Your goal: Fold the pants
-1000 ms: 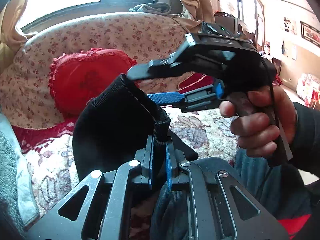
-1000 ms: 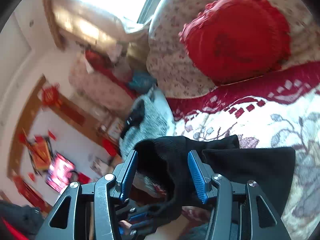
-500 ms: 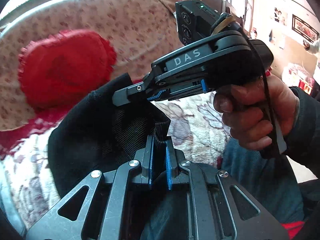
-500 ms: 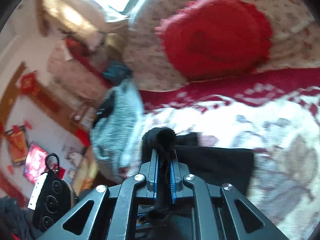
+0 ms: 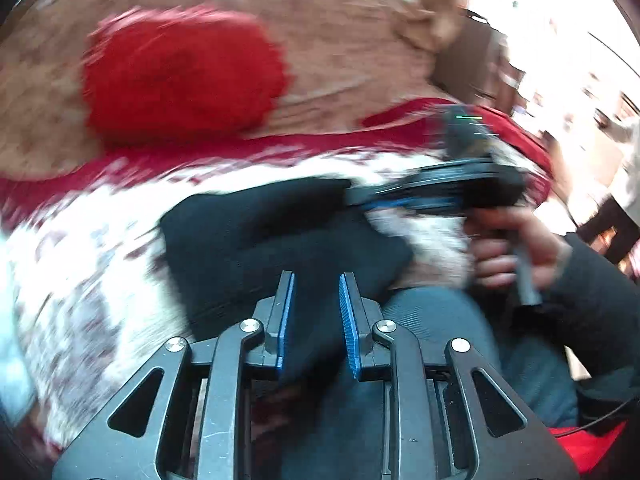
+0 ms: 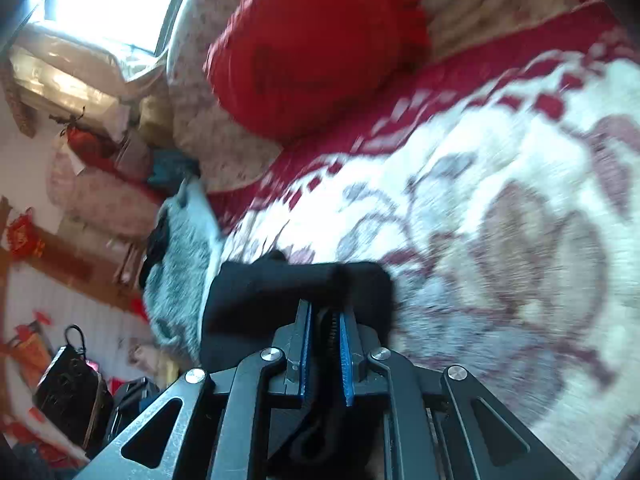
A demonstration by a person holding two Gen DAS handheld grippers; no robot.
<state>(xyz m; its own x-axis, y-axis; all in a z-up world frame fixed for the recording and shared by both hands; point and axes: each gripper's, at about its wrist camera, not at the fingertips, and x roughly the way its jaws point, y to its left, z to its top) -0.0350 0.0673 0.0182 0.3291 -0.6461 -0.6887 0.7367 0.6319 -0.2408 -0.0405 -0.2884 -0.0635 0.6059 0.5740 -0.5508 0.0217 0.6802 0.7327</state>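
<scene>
The black pants (image 5: pixel 260 236) lie bunched on the floral blanket (image 5: pixel 80 280) of a sofa. My left gripper (image 5: pixel 316 280) is open, its blue pads apart over the near edge of the cloth. My right gripper (image 6: pixel 325 308) is shut on a fold of the black pants (image 6: pixel 280 292). In the left wrist view the right gripper (image 5: pixel 420 196) shows at the pants' far right edge, held by a hand. Both views are blurred by motion.
A red heart-shaped cushion (image 5: pixel 180 76) leans on the floral sofa back (image 5: pixel 340 40). A grey fuzzy cloth (image 6: pixel 180 248) lies at the sofa's left end. The person's blue-clad legs (image 5: pixel 440 340) are close below the left gripper.
My left gripper has let go of the pants and opened. My right gripper closed on the cloth and has carried it down onto the blanket.
</scene>
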